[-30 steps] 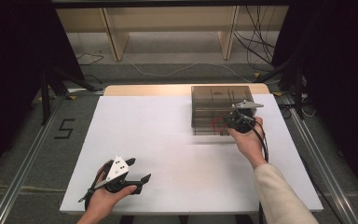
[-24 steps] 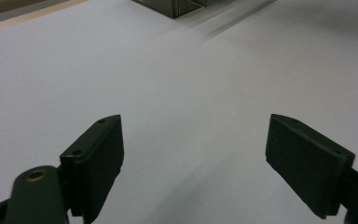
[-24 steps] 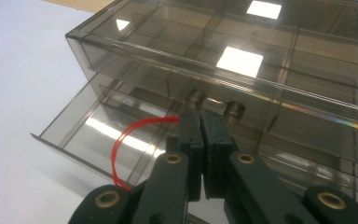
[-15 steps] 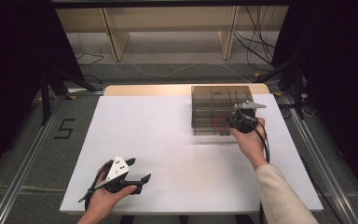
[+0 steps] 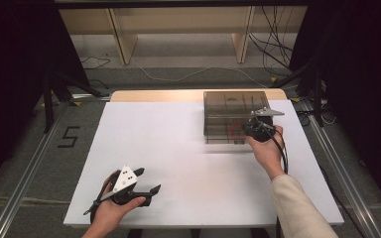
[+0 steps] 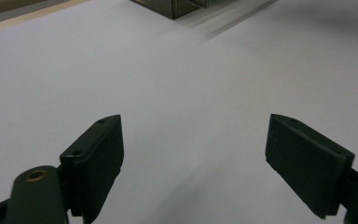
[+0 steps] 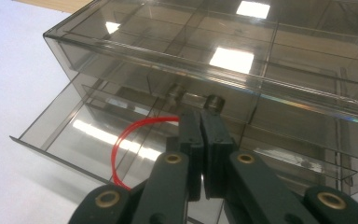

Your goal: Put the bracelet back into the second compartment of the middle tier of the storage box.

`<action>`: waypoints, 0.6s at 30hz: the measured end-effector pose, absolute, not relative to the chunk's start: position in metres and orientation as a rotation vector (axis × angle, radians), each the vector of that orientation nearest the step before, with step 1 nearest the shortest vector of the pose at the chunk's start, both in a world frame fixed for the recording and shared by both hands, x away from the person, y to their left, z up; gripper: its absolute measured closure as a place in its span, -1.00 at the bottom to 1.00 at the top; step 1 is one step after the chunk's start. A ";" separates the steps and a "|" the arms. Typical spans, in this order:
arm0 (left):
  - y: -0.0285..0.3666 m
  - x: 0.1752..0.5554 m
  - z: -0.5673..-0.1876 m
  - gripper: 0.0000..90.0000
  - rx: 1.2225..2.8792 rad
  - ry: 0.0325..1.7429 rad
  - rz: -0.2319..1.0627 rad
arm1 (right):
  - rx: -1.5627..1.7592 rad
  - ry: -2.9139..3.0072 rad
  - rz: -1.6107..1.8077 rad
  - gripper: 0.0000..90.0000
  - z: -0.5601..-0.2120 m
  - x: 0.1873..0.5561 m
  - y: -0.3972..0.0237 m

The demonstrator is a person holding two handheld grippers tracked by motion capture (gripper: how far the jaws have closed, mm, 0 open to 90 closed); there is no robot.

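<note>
Smoked clear-plastic drawer box [image 5: 233, 106], upper right of matte white desk [image 5: 178, 163]. Right gripper [image 7: 200, 119]: jaws closed, at thin red ring [image 7: 121, 140]. Left gripper [image 6: 193, 149]: jaws open, empty.

High view looks down the table [image 5: 178, 148] — both gripper views ride low, seemingly sharing the smoky drawer box [image 7: 205, 60].

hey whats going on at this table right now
A person sits at a white table with a gripper in each hand. The right gripper is shut over the pulled-out lower drawer of a smoky clear drawer box, seemingly pinching a red ring that hangs into the drawer. The left gripper rests near the table's front edge, jaws wide open with nothing between them.
</note>
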State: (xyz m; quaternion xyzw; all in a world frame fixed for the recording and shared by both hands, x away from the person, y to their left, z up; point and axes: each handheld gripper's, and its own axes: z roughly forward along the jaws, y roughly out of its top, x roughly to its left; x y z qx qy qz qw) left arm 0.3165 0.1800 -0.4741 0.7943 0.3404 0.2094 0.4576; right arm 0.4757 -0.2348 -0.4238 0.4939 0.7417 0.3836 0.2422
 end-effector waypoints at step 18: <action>0.180 0.316 -0.474 -0.57 1.952 0.839 0.516 | 1.369 2.020 0.995 0.97 -0.435 0.479 -0.231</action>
